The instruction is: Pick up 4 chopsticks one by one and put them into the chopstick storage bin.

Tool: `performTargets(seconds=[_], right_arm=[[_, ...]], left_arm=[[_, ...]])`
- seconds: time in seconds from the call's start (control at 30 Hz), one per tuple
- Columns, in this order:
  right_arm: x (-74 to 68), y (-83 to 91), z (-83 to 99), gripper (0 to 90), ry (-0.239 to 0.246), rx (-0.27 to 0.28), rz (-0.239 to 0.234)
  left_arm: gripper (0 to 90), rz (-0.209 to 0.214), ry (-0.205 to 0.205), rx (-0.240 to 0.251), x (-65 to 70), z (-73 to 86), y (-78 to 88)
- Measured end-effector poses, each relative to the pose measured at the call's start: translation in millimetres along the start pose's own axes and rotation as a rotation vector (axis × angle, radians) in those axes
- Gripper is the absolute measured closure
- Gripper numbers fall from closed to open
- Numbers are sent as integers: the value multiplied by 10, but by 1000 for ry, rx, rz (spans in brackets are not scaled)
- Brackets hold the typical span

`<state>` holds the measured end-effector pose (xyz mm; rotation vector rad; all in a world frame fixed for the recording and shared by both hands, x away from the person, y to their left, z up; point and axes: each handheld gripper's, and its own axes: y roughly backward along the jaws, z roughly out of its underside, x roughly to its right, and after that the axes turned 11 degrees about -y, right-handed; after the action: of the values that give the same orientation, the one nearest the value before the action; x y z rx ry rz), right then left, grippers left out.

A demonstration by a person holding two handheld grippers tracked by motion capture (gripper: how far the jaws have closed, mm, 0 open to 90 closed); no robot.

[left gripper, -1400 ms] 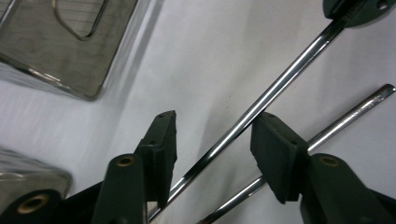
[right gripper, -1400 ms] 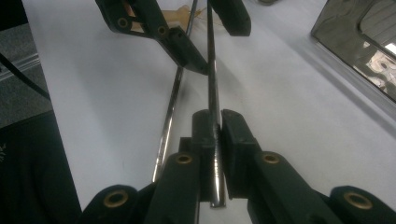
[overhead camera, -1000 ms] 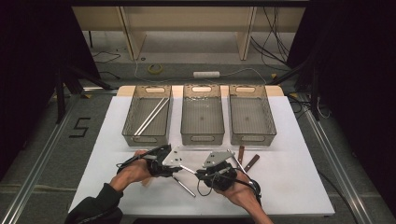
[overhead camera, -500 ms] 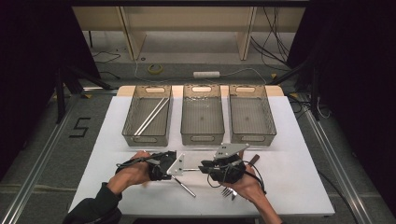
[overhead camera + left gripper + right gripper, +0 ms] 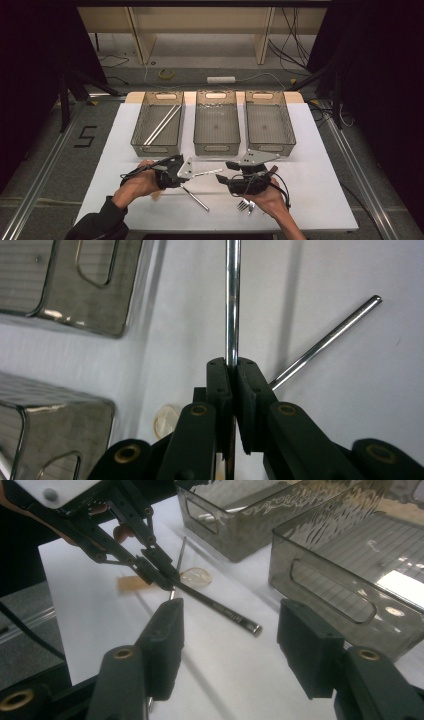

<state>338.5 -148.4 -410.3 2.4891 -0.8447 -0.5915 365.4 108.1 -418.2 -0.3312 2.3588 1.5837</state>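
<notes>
Left tongs [image 5: 192,172] are clenched on a thin metal rod [image 5: 232,300], pinched between the pad tips; in the left gripper view the rod runs straight out past them. In the high view the held rod sticks out to the right of the tongs, just above the white desk [image 5: 320,150], in front of the middle bin [image 5: 216,145].

Right tongs [image 5: 230,625] are released. The jaws have just been opening and nothing sits between the pads. They hover over the desk near its front edge, aimed toward the left tongs.

A second metal rod [image 5: 195,198] lies flat on the desk between the two hands, diagonal, crossing under the held one. In the right gripper view its end [image 5: 235,617] lies just ahead of the open pads, not touching them.

Left bin [image 5: 159,145] holds two more rods [image 5: 162,125]. Middle bin and right bin [image 5: 270,145] look empty of rods.

Forks [image 5: 245,204] lie on the desk just beside the right hand. A small clear round bit [image 5: 196,576] and a tan piece [image 5: 131,583] lie on the desk near the left tongs; can't tell what they are.
</notes>
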Motion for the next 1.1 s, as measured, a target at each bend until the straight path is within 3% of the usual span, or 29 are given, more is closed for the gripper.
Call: performTargets(seconds=[0.13, 0.37, 0.47, 0.8, 1.1], right_arm=[[-43, 36, 40, 418, 14, 19, -5], [-105, 56, 148, 383, -9, 34, -10], [-128, 41, 197, 383, -7, 30, -13], [-201, 42, 287, 384, 3, 18, -40], [-203, 99, 340, 379, -15, 33, -41]], left_arm=[[847, -13, 81, 30, -57, 38, 48], [847, -29, 228, 79, -151, 134, 120], [847, -21, 264, 84, -180, 165, 142], [847, -61, 389, 116, -271, 223, 248], [848, -93, 448, 139, -346, 282, 346]])
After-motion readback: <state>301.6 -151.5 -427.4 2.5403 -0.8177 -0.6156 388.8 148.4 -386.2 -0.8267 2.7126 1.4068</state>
